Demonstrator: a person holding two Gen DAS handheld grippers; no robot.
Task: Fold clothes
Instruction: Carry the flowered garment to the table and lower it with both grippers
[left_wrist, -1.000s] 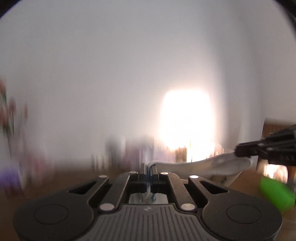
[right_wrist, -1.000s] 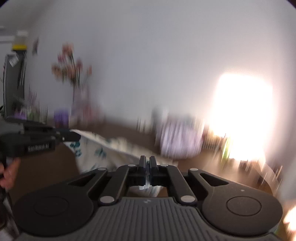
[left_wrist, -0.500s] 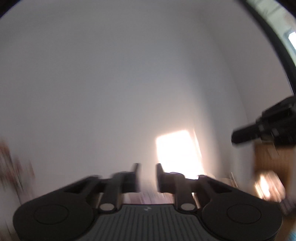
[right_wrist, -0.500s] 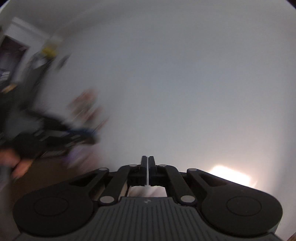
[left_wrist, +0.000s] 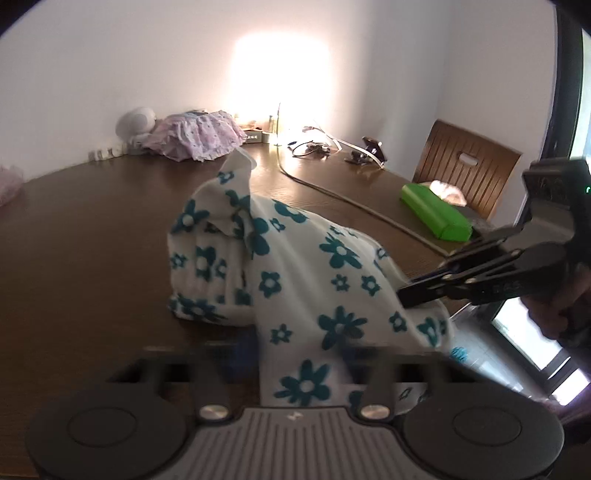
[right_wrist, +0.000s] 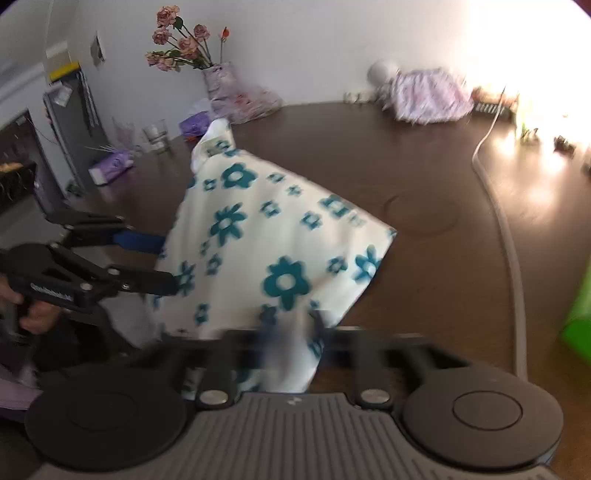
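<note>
A white garment with teal flowers slopes from both grippers down onto the brown table, its far end bunched on the wood. My left gripper has its jaws closing. Its fingers smear sideways in its own view and still stand apart around the garment's left edge, with a blue pad showing. My right gripper is shut on the garment's right edge, which tents up at its tip. A hand holds each gripper.
A green box and a white cable lie to the right. A pink frilly garment sits by the wall. A flower vase, a glass and a wooden chair ring the table.
Both views swung up to the bare wall, then down onto the table. The left jaws opened half a second ago. The garment now drapes from the grippers onto the table.
</note>
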